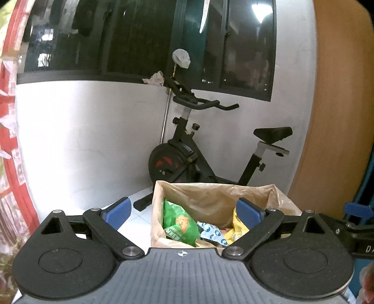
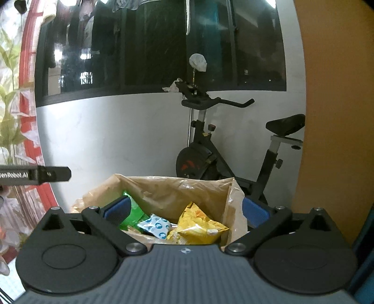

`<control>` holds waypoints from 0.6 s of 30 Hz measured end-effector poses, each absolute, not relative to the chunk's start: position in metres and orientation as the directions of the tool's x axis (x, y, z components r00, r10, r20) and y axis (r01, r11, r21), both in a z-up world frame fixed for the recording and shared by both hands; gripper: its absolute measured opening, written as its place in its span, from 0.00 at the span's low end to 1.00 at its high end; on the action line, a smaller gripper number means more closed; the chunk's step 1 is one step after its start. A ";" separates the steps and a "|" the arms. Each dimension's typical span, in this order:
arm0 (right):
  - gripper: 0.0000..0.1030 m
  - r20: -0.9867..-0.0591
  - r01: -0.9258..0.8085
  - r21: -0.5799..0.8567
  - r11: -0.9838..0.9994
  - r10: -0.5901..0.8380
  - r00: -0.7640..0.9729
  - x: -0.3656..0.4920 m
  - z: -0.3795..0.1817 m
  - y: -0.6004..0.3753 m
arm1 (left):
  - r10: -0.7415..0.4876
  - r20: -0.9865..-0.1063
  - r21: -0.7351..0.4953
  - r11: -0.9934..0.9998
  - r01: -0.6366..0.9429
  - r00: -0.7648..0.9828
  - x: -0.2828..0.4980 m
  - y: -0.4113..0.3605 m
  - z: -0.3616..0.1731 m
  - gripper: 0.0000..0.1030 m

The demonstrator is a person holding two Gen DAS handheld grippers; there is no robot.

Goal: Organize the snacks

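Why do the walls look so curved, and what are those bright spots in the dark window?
Left wrist view: the fisheye lens bows the white wall and wardrobe edge; a lamp reflection glares in the window. Right wrist view: same bending, with smaller light reflections in the glass; the snack bag stays sharp.

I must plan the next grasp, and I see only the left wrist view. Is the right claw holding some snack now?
Observer: No. In the right wrist view the right claw stands wide open with nothing between its pads, facing into the open brown paper bag.
Operator: A finger of my left claw covers the yellow thing in the bag. What is it?
Observer: A crumpled yellow snack packet. It lies in the bag near its right wall, beside a white packet with blue dots.
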State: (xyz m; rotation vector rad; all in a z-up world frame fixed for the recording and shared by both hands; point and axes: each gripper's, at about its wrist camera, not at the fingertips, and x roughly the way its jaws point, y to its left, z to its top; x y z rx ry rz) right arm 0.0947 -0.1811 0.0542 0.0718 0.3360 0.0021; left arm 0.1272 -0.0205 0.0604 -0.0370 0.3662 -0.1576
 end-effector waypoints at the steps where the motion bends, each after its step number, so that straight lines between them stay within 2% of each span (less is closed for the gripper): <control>1: 1.00 -0.327 0.014 0.072 0.997 0.010 0.945 0.091 0.056 -0.181 | -0.160 -0.350 -0.064 0.987 0.146 0.923 0.123 -0.021 0.062 0.95; 8: 1.00 -0.306 0.012 0.087 0.996 0.015 0.952 0.077 0.068 -0.180 | -0.088 -0.325 0.004 0.995 0.095 0.942 0.099 -0.026 0.070 0.95; 18: 1.00 -0.285 0.016 0.084 0.996 0.009 0.958 0.072 0.075 -0.180 | -0.072 -0.350 0.001 0.997 0.077 0.934 0.091 -0.017 0.075 0.95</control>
